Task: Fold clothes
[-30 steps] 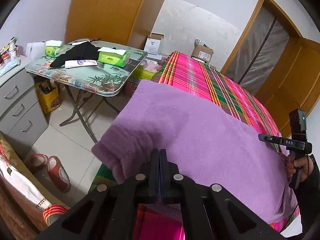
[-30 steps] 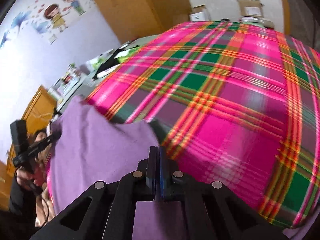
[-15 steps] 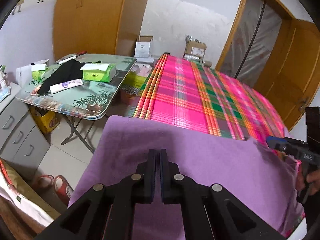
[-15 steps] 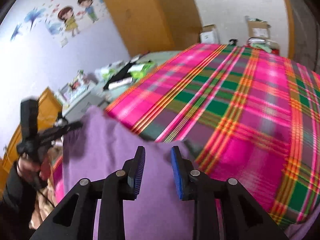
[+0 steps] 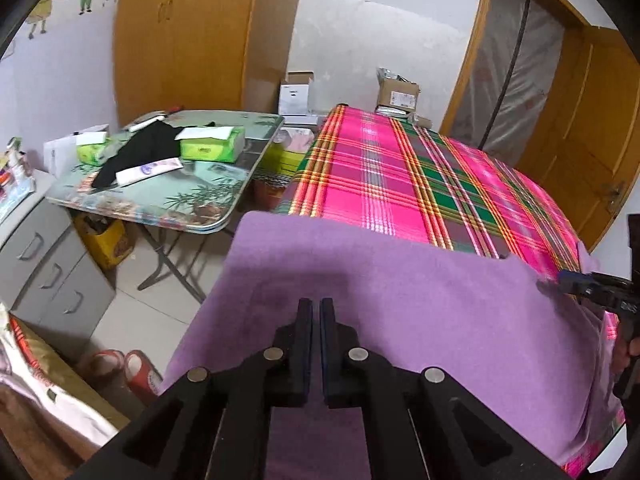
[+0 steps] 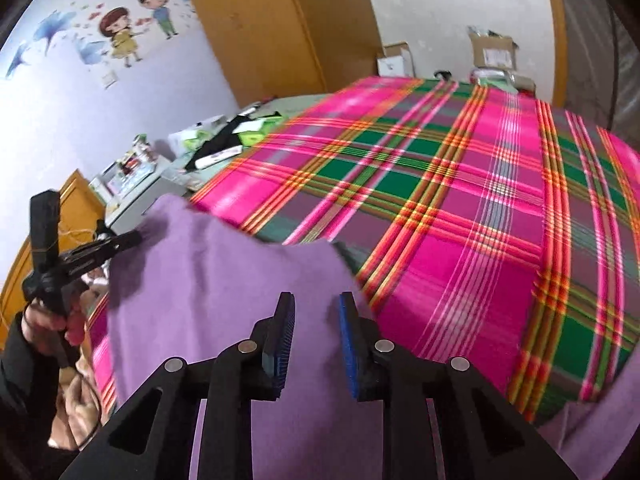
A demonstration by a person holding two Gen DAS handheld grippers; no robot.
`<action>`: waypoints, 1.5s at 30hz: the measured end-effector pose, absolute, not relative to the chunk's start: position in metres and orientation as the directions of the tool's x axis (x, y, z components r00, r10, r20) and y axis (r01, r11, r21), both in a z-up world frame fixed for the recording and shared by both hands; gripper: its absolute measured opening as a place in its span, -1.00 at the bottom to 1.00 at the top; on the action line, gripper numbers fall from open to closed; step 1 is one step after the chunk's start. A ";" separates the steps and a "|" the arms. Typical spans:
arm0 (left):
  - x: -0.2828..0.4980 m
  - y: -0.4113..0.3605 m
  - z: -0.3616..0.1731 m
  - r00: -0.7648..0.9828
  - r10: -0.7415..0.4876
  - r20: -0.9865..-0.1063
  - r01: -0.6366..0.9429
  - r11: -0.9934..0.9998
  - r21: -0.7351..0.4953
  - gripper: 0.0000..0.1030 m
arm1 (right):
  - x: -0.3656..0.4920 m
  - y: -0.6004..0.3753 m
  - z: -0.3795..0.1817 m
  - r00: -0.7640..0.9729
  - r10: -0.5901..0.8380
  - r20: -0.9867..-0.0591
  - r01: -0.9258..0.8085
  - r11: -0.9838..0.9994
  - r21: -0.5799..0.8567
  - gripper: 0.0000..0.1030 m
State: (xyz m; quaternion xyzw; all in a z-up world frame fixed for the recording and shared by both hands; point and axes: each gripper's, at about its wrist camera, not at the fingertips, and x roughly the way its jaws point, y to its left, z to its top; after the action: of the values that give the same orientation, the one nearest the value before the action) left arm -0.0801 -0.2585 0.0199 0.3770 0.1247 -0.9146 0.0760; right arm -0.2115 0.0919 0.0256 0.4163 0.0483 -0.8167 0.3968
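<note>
Right wrist: right gripper [image 6: 316,312] closing, empty, over purple cloth [image 6: 208,280].

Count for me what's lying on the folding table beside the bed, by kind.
Green tissue boxes: 2
Black cloth: 1
White tube: 1
Total: 4 that I can make out; smaller items at the table's far edge are too small to tell.
</note>
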 end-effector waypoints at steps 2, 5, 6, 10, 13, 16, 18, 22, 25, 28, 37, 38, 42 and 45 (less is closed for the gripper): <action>-0.073 -0.263 0.018 -0.699 -0.073 -0.712 0.260 -0.952 -0.158 -0.95 | -0.198 0.095 0.025 -0.336 -0.603 -0.723 0.696 -0.676 0.241 -0.55; -0.065 -0.274 0.009 -0.683 -0.081 -0.726 0.299 -0.938 -0.177 -0.95 | -0.189 0.096 0.015 -0.334 -0.578 -0.744 0.700 -0.681 0.215 -0.55; -0.063 -0.277 0.007 -0.683 -0.073 -0.727 0.301 -0.935 -0.189 -0.95 | -0.187 0.096 0.011 -0.333 -0.568 -0.753 0.700 -0.684 0.206 -0.55; -0.058 -0.279 0.006 -0.685 -0.065 -0.726 0.303 -0.931 -0.203 -0.95 | -0.186 0.104 0.002 -0.338 -0.545 -0.767 0.672 -0.710 0.209 -0.56; -0.050 -0.271 0.013 -0.690 -0.086 -0.719 0.303 -0.936 -0.179 -0.95 | -0.178 0.109 0.011 -0.359 -0.557 -0.749 0.675 -0.709 0.204 -0.56; -0.045 -0.266 0.013 -0.685 -0.107 -0.721 0.310 -0.938 -0.155 -0.95 | -0.166 0.114 0.016 -0.373 -0.558 -0.741 0.684 -0.705 0.187 -0.56; -0.045 -0.267 0.005 -0.662 -0.122 -0.740 0.330 -0.933 -0.141 -0.95 | -0.162 0.114 0.011 -0.371 -0.545 -0.752 0.686 -0.707 0.174 -0.56; -0.043 -0.266 0.002 -0.664 -0.139 -0.735 0.345 -0.929 -0.136 -0.95 | -0.160 0.115 -0.001 -0.369 -0.523 -0.768 0.677 -0.718 0.164 -0.56; -0.044 -0.263 0.005 -0.655 -0.154 -0.740 0.357 -0.926 -0.123 -0.95 | -0.159 0.114 0.001 -0.375 -0.517 -0.770 0.673 -0.723 0.158 -0.56; -0.043 -0.259 0.011 -0.658 -0.164 -0.735 0.359 -0.926 -0.115 -0.95 | -0.154 0.112 0.005 -0.379 -0.521 -0.765 0.682 -0.716 0.149 -0.55; -0.031 -0.268 0.002 -0.668 -0.154 -0.728 0.370 -0.917 -0.146 -0.95 | -0.144 0.115 -0.002 -0.370 -0.531 -0.762 0.691 -0.706 0.156 -0.56; -0.030 -0.268 0.002 -0.667 -0.153 -0.729 0.371 -0.917 -0.148 -0.95 | -0.144 0.118 -0.001 -0.372 -0.531 -0.761 0.686 -0.710 0.159 -0.56; -0.027 -0.256 0.011 -0.680 -0.117 -0.724 0.342 -0.924 -0.172 -0.95 | -0.141 0.126 0.002 -0.380 -0.533 -0.756 0.676 -0.718 0.166 -0.55; -0.031 -0.237 0.017 -0.695 -0.072 -0.716 0.289 -0.939 -0.186 -0.95 | -0.140 0.140 0.010 -0.396 -0.547 -0.737 0.658 -0.729 0.188 -0.55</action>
State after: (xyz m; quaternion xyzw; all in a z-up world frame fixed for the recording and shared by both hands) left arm -0.0313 -0.2365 0.0166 0.3779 0.1436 -0.9092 0.0993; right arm -0.1401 0.1401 0.0104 0.4137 0.0670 -0.8327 0.3620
